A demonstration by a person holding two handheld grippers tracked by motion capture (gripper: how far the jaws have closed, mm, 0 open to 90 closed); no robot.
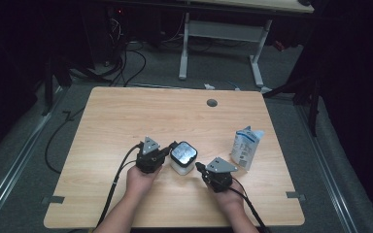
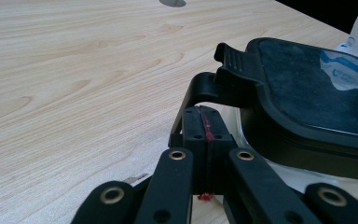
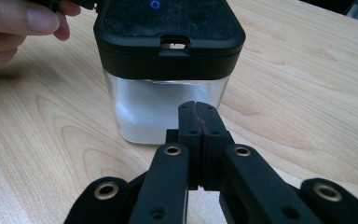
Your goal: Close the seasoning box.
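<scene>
Centrally on the pale wood-grain tabletop (image 1: 126,116) stands a clear container (image 1: 183,158) with a black lid. The left claw (image 1: 172,145), pressed together, touches the lid's latch, while the right claw (image 1: 199,167), also pressed together, rests just beside the container's wall. A white pouch (image 1: 245,147) stands nearby. Grey carpet, cables and another desk's legs surround the tabletop in a dark room.

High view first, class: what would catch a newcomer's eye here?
A square container with a black lid and clear walls stands near the middle of the wooden table, flanked by the shut left gripper and the shut right gripper. A white-and-blue pouch stands to its right.
</scene>
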